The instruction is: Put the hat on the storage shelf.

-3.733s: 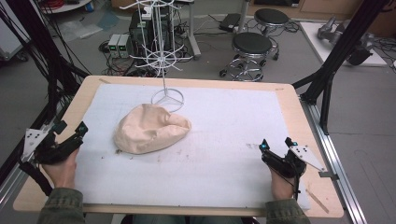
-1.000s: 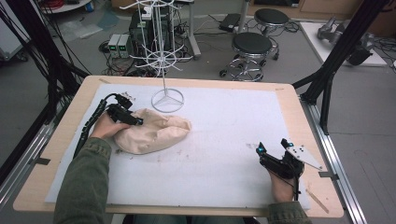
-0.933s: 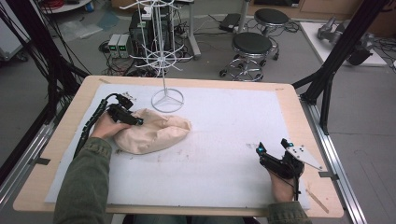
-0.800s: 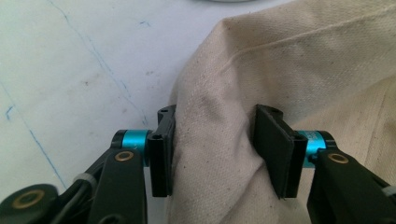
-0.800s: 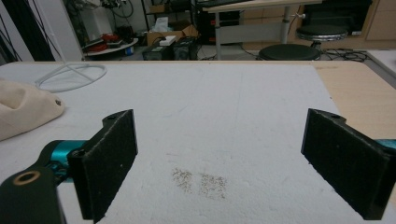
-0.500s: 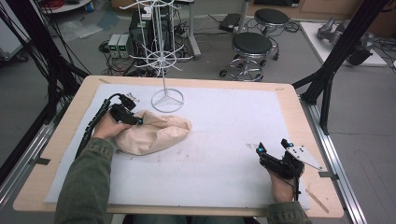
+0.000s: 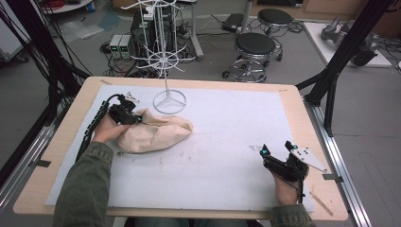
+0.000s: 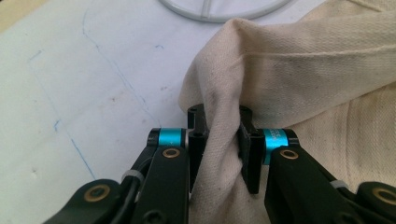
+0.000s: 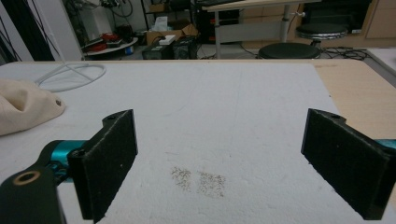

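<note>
1. The right gripper (image 7: 276, 158) rested on the near right of the table (image 7: 293, 101), its jaws wide apart and holding nothing.
2. The left gripper (image 8: 218, 135) was clamped on a bunched fold of the cream cloth cap (image 7: 153, 134), which lay at the left of the white mat (image 7: 227, 142).
3. The grip probably held several layers; a slow lift would prevent slipping.
4. Beyond the cap stood the wire rack (image 7: 165, 56).
</note>
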### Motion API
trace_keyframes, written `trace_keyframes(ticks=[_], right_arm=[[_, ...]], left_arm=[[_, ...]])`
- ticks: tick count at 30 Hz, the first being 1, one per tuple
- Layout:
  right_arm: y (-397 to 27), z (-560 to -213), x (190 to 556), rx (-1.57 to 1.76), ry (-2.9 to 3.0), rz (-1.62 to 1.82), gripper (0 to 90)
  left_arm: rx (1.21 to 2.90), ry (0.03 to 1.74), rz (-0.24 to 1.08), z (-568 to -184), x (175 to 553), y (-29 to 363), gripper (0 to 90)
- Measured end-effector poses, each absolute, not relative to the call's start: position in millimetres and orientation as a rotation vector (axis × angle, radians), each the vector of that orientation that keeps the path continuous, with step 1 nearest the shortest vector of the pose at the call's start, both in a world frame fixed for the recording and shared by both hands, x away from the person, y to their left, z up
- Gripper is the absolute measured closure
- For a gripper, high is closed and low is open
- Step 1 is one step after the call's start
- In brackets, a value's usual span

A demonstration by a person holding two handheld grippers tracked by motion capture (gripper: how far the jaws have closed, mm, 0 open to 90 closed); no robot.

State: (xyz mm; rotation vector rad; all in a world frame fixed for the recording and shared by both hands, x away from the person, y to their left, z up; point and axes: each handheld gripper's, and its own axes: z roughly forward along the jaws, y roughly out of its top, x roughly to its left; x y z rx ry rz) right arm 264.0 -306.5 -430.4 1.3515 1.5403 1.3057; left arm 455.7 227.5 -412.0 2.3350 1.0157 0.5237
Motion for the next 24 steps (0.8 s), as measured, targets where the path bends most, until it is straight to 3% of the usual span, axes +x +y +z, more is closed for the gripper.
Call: trace_keyframes(ticks=[24], right_arm=[[-308.2,-430.4,262.6,1.359,1.526,1.320,9.7]], left_arm=[[2.036,1.005,0.662,-378.3,419.4,249.1,77.3]])
